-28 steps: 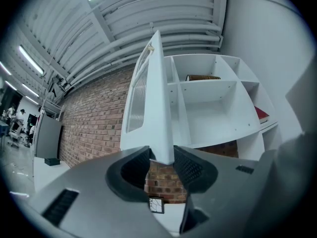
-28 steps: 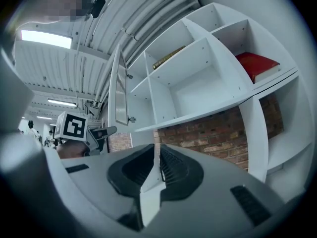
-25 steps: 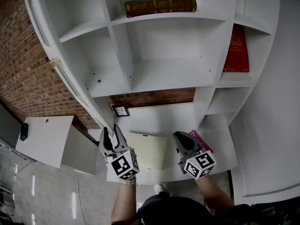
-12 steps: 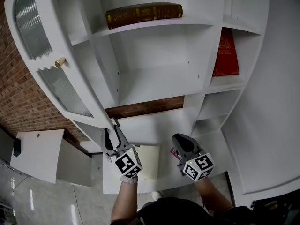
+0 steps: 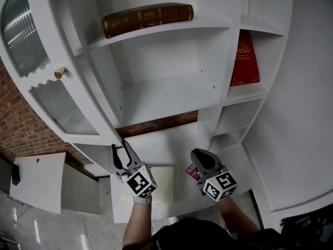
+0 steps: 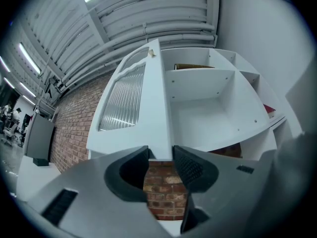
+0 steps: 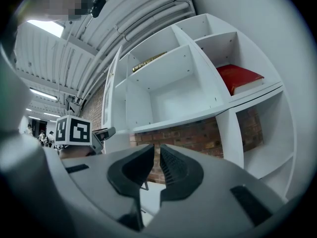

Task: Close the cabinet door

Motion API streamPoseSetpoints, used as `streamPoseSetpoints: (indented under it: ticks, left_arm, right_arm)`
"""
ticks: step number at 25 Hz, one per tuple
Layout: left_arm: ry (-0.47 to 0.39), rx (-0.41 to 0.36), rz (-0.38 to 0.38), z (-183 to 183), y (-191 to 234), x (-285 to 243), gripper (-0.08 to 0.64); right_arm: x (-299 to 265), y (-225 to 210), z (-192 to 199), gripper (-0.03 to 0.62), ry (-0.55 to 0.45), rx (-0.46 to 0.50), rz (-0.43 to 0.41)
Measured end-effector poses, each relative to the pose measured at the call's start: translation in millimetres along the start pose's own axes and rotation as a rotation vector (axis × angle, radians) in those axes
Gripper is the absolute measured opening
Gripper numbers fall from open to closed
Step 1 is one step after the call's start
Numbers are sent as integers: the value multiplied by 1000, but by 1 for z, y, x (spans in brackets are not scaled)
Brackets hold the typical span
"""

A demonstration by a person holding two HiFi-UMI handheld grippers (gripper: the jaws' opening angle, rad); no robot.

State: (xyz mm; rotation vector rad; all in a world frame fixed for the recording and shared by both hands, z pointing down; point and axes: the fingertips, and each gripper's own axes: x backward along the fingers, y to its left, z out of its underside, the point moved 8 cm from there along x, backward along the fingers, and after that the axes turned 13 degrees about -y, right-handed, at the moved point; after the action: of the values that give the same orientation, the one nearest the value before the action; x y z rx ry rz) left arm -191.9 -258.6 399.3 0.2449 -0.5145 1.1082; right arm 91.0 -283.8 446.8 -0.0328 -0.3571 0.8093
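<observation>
Fingers [image 6: 190,168] of our left gripper [image 6: 160,155] pinch the cabinet door [image 6: 148,108] at its lower edge (it stands ajar, left); our right gripper [image 7: 157,157] hangs nearly closed, empty.

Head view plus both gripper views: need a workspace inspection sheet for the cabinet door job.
Surface: white cabinet shelves, mostly bare.
Job's things: cabinet door stands open at the left, with ribbed glass panes and a brass knob.
Clutter: brown book lies flat on an upper shelf; red book is in the right compartment; pink item sits beside the right gripper, too hidden to identify.
Grippers: left gripper has its jaws on the door's lower edge; right gripper has its jaws nearly together with nothing between them.
Cables: nothing seen.
Surroundings: brick wall behind; white panel low at the left.
</observation>
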Motion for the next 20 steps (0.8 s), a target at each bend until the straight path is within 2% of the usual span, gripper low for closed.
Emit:
streamPoseSetpoints:
  ticks: [9,12,20]
  left_arm:
    - [38,42,30,12,-6,-18,158]
    - [12,36,42,14,-7,-26,155]
    - [27,45,53,24,-10,-40,152]
  right_arm:
    - [-7,-7,1,45,3,15,24]
    - [-10,-9,3,45,1,18,29]
    - [-20,-17,8,45,-1,19,53]
